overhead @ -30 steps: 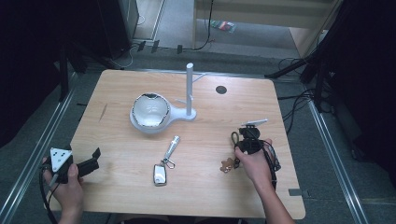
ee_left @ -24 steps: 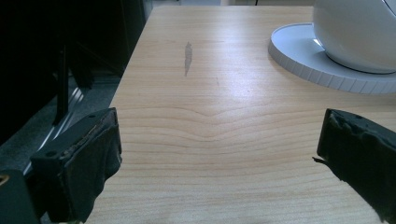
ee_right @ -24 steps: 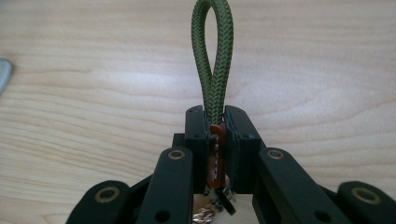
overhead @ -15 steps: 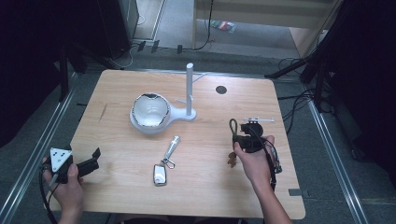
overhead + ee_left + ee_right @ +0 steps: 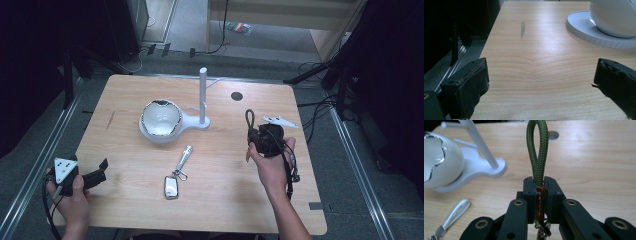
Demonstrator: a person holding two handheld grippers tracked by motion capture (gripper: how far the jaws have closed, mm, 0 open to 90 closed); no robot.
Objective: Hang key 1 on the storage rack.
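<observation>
My right gripper (image 5: 253,134) (image 5: 539,185) is shut on a green braided cord loop keychain (image 5: 537,150) (image 5: 249,119). The loop sticks up past the jaws, and an orange tag with a metal chain (image 5: 539,205) hangs between and below them. It hovers over the right middle of the table, right of the white stand (image 5: 203,95). A car key fob with a silver strap (image 5: 176,175) lies flat at the table's centre front. My left gripper (image 5: 101,167) (image 5: 541,85) is open at the front left corner, with bare wood between its jaws.
A white egg-shaped bowl (image 5: 160,120) (image 5: 439,160) (image 5: 614,15) sits on the stand's round base, left of the upright post with side pegs. A dark round hole (image 5: 236,96) marks the table's back right. Cables run along the floor around the table.
My right gripper has lifted the cord keychain off the table and carried it up and slightly toward the stand. The left gripper has stayed put.
</observation>
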